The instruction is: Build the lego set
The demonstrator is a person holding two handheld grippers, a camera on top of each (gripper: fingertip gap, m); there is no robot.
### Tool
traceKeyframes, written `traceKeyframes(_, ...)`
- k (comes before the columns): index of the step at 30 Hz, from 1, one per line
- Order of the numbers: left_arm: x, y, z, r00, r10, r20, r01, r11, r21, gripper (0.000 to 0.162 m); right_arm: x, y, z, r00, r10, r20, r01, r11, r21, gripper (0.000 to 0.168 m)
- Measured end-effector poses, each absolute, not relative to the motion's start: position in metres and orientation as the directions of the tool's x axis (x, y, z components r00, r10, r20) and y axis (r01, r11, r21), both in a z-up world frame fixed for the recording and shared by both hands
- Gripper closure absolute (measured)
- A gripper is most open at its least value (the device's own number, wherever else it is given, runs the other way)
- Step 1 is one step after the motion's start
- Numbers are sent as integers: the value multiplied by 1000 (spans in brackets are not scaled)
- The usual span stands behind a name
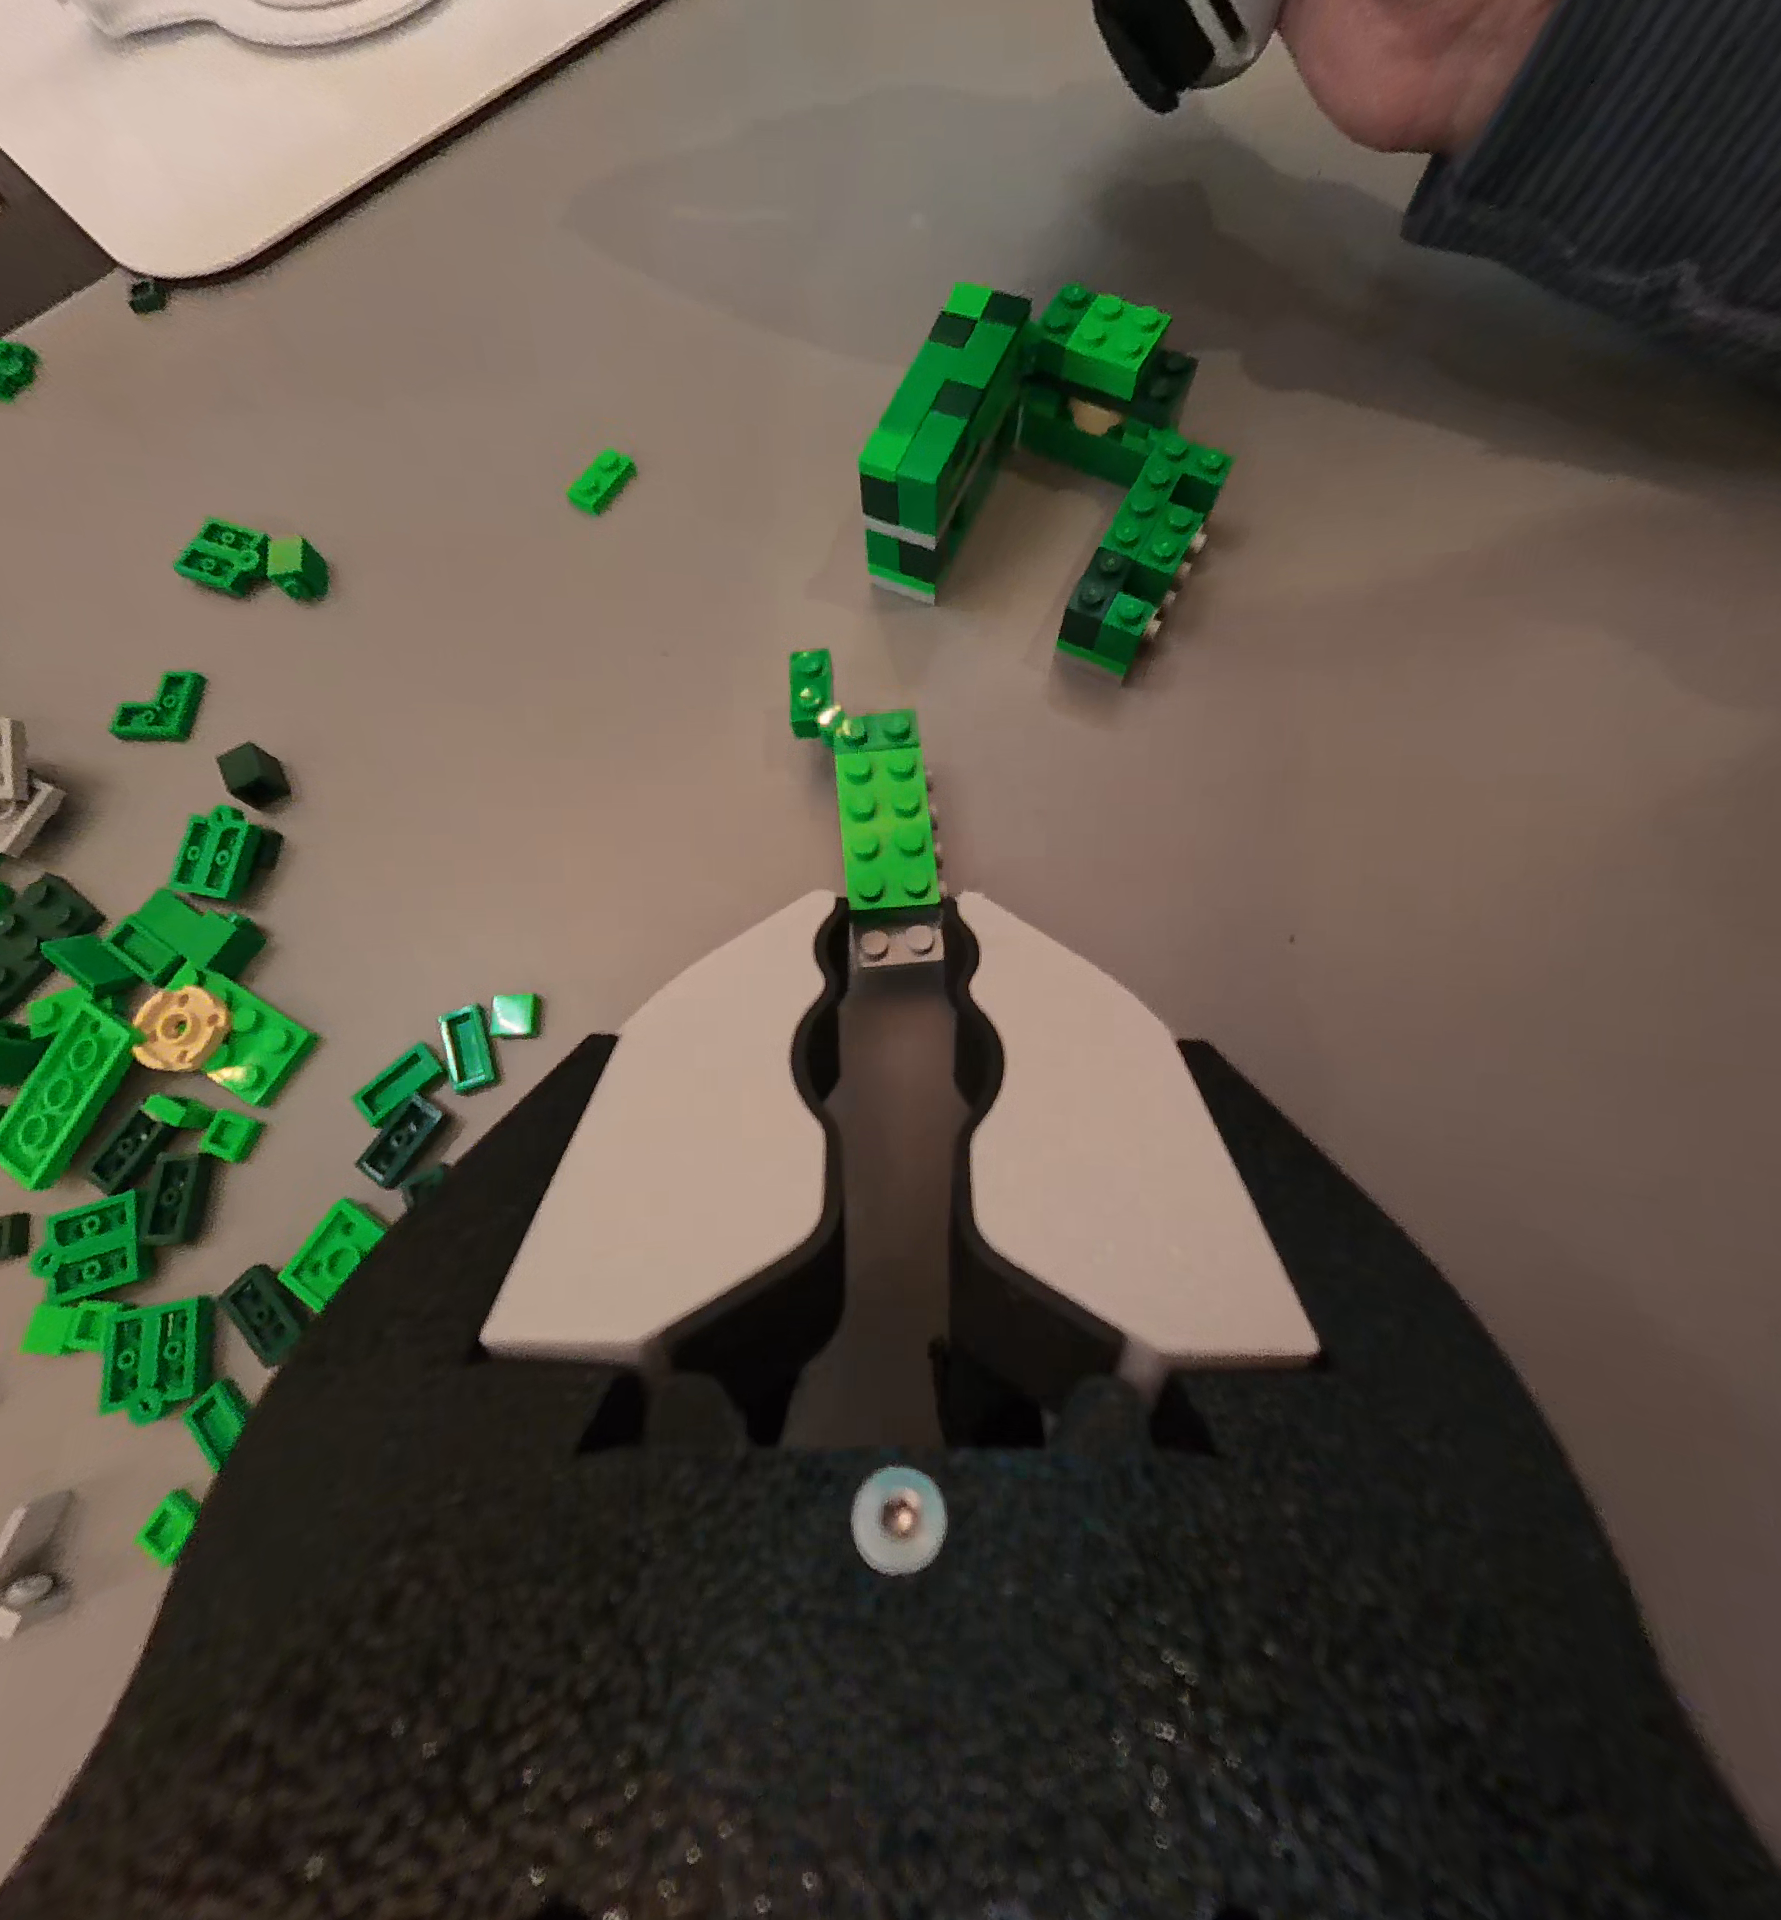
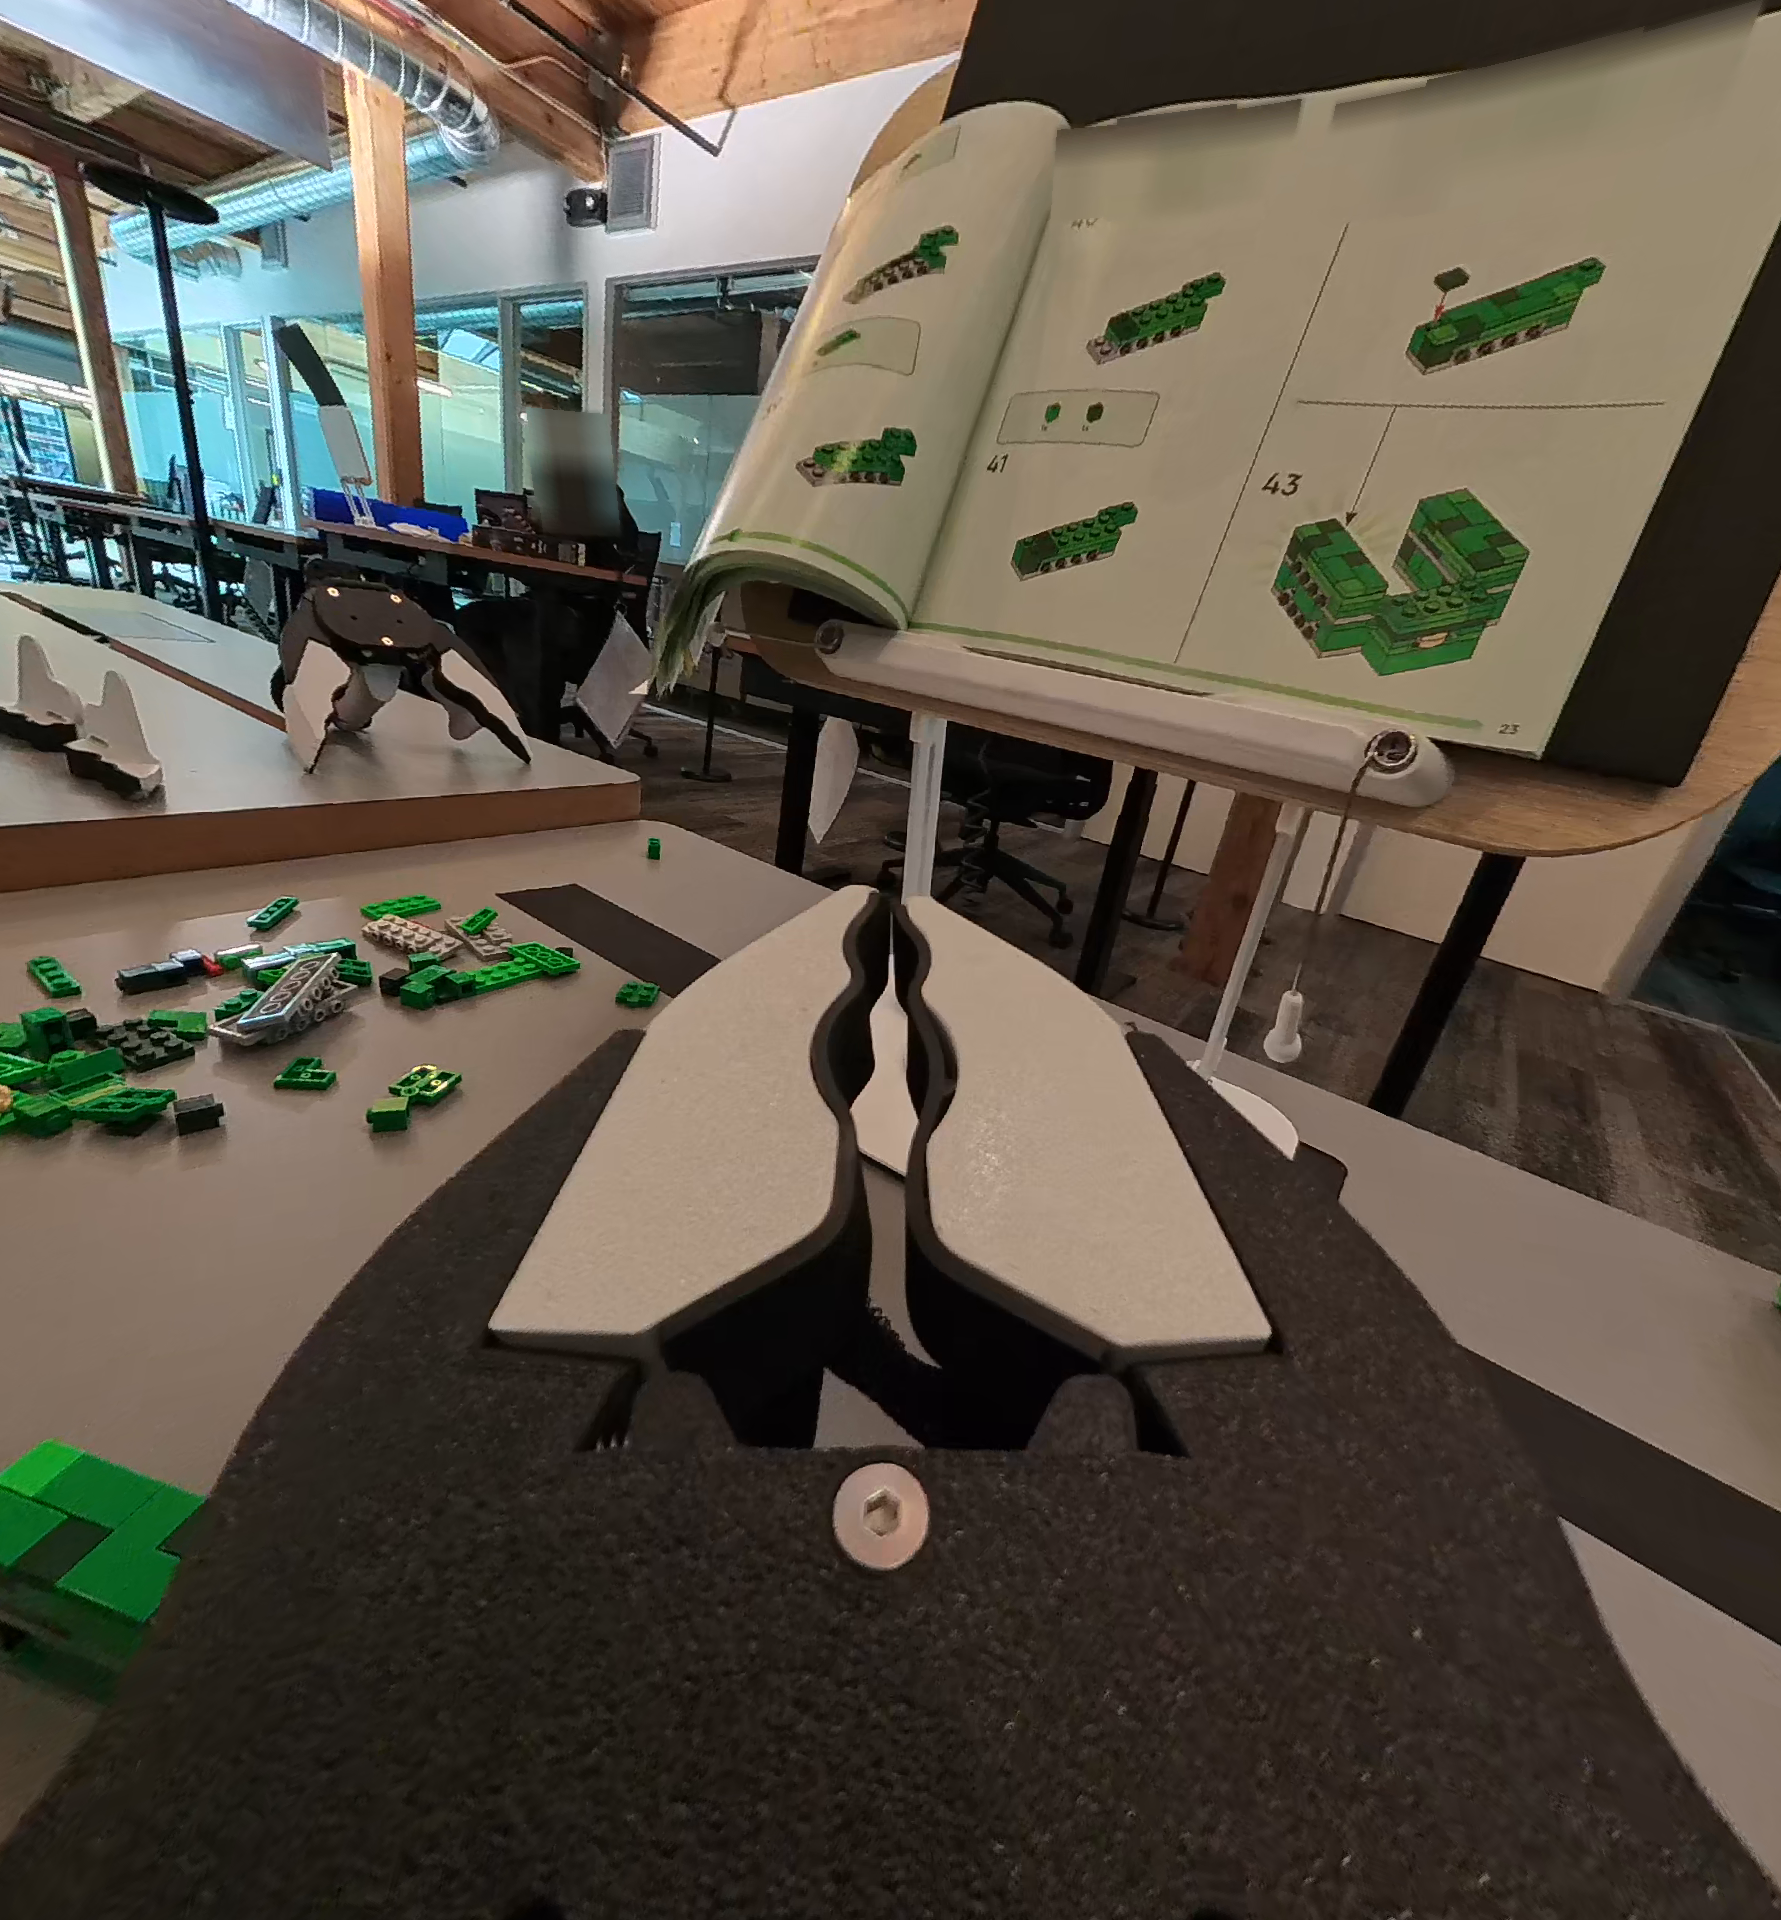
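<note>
My left gripper (image 1: pixel 897 920) is shut on the grey end of a long green lego sub-assembly (image 1: pixel 888 821), which points away over the grey table. A small green plate (image 1: pixel 811 691) lies just past its far end. The U-shaped green lego build (image 1: pixel 1031 468) stands farther off to the right. My right gripper (image 2: pixel 891 914) is shut and empty, raised and pointing at the open instruction booklet (image 2: pixel 1229 416) on its stand. A corner of the green build (image 2: pixel 55 1548) shows at the lower left of the right wrist view.
A pile of loose green, grey and tan lego pieces (image 1: pixel 117 1039) covers the left of the table, also in the right wrist view (image 2: pixel 190 1018). A person's hand and striped sleeve (image 1: pixel 1592 187) are at top right. A white tray (image 1: pixel 242 125) lies at top left. Across from one pair of fingers to the other is roughly 25 cm.
</note>
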State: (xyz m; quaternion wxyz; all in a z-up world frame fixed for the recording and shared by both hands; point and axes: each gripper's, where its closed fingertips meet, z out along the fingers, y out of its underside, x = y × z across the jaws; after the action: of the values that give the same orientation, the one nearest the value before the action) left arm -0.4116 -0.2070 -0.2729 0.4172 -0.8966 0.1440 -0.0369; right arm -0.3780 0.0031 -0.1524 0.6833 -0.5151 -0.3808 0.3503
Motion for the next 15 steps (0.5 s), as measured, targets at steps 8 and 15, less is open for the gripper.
traceKeyframes(8,-410,-207,-279,951,-304,-61,-246,-618,-747,146,-379,3,-153,461,873,162,-82,223,-971,168)
traceKeyframes(15,-407,-215,-279,953,-304,-1,-200,-625,-755,118,-380,0,-154,443,888,120,-93,179,-980,163)
